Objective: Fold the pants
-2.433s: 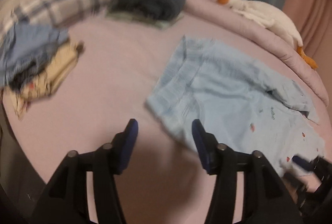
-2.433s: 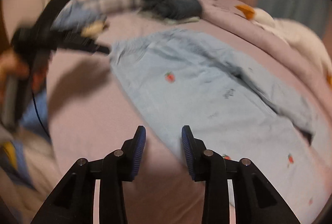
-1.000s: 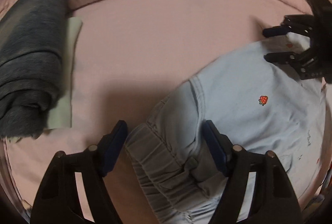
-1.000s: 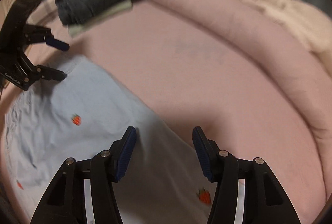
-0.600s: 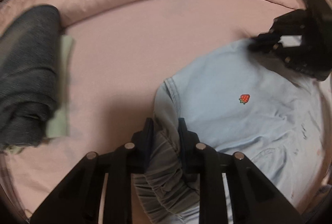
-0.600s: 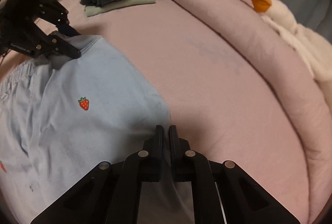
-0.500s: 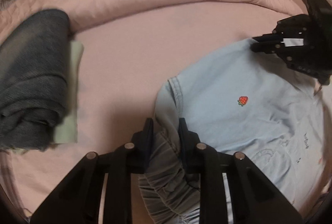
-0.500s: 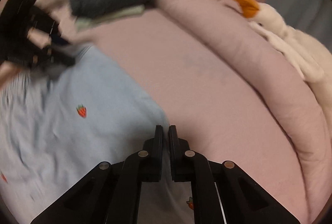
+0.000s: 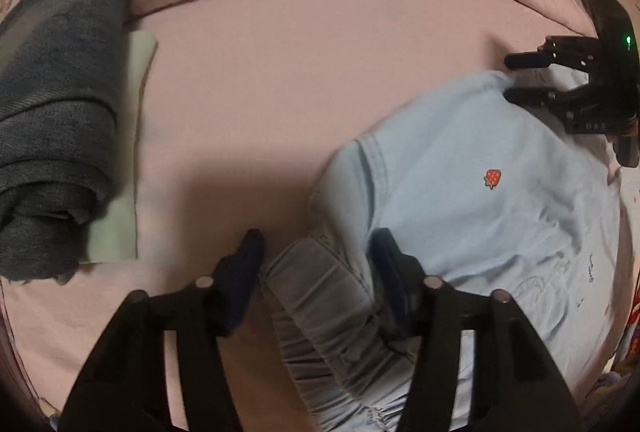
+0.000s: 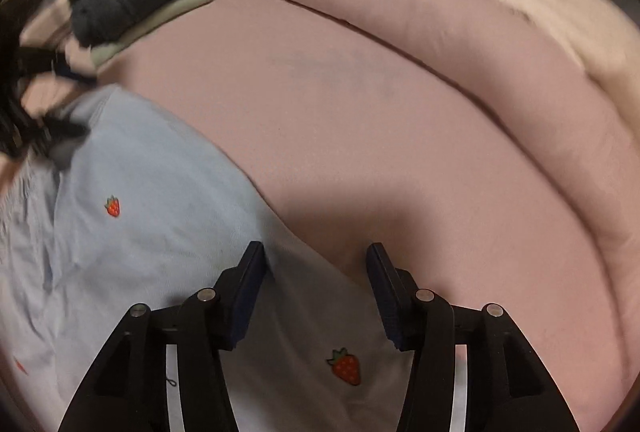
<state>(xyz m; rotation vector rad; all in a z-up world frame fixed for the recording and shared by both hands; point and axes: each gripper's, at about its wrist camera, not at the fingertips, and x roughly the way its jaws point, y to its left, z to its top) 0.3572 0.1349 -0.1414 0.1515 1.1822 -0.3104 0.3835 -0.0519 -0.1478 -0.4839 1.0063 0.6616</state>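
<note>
The light-blue pants [image 9: 492,200] are spread on the pink bed sheet [image 9: 280,80], clear of the folded dark jeans [image 9: 52,112], presumably to leave folding room; the left gripper [image 9: 318,252] is opening, jaws half-wide astride the bunched waistband [image 9: 320,280], pads not pressing. The right gripper [image 10: 316,264] is likewise opening over the pants' far edge, nothing clamped; both releases are judged to set the cloth down after a pull.

My pants [image 9: 472,200]: pale blue, red strawberries. Sheet [image 9: 260,92]: dusty pink. Folded jeans [image 9: 52,112] dark grey-blue over mint cloth [image 9: 120,192]. My fingers [image 10: 248,284] black, blue pads.
</note>
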